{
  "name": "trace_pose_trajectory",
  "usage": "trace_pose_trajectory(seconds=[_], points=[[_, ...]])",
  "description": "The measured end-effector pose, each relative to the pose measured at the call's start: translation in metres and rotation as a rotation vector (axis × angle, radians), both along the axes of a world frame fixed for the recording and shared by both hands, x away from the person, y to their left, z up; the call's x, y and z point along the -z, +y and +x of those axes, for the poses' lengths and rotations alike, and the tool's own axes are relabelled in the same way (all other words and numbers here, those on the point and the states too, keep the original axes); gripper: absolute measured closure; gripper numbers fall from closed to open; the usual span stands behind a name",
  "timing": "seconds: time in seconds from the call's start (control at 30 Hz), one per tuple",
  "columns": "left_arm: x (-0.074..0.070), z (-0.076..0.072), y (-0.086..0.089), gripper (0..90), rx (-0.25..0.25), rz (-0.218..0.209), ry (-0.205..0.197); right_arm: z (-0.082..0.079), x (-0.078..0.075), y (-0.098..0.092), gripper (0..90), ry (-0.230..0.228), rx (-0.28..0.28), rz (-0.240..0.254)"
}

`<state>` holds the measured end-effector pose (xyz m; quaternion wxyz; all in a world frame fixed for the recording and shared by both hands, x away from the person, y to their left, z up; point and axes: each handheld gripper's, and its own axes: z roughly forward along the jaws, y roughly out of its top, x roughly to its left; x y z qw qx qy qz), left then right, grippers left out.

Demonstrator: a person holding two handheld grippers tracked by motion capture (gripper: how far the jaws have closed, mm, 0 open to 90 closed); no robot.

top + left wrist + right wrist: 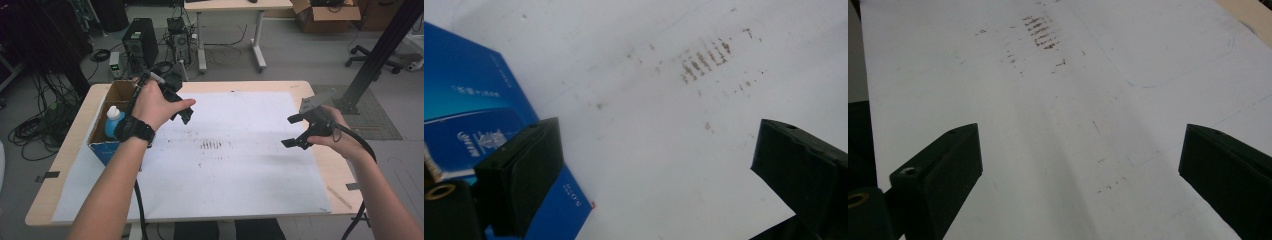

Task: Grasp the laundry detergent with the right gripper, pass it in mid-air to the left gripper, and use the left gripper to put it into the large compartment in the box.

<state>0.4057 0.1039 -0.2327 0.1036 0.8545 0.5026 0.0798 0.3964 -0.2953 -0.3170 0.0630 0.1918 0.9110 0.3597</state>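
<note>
A white paper sheet covers most of the wooden table and carries a patch of brown smudges near its middle. My left gripper hovers above the sheet's left part, beside a blue cardboard box, with its jaws wide apart and nothing between them. In the left gripper view the box's blue side lies left of the jaws and the smudges lie ahead. My right gripper hangs over the sheet's right edge, open and empty. The smudges appear far ahead in the right gripper view.
The open-topped box holds a bottle with a white cap and blue body. Bare table edge runs along the right. Behind the table are a computer tower, cables on the floor and another desk.
</note>
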Motion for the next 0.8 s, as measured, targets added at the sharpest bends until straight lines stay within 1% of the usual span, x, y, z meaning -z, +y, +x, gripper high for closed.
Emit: trace_pose_trajectory(seconds=[0.07, 0.17, 0.33, 0.4, 0.53, 0.67, 0.8], points=[[0.003, -0.001, -0.005, 5.0, 0.019, 0.001, 0.003, 0.000, 0.000, 0.001, 3.7, 0.002, -0.003, -0.001], [0.008, -0.002, -0.013, 4.8, 0.054, -0.023, 0.015, -0.001, 0.000, 0.001, 3.7, 0.004, -0.008, 0.000], [0.016, -0.003, -0.024, 4.6, 0.095, -0.022, 0.026, -0.001, 0.000, 0.002, 3.6, 0.005, -0.007, -0.003], [0.018, -0.003, -0.027, 4.6, 0.102, -0.033, 0.031, -0.001, 0.000, 0.002, 3.6, 0.006, -0.007, -0.003], [0.022, -0.002, -0.031, 4.6, 0.115, -0.041, 0.039, -0.001, 0.001, 0.002, 3.6, 0.007, -0.008, -0.004], [0.025, -0.002, -0.033, 4.6, 0.117, -0.034, 0.046, -0.002, 0.001, 0.002, 3.6, 0.004, -0.007, -0.008], [0.024, -0.003, -0.033, 4.6, 0.118, -0.037, 0.044, -0.002, 0.000, 0.001, 3.6, 0.002, -0.005, -0.006]])
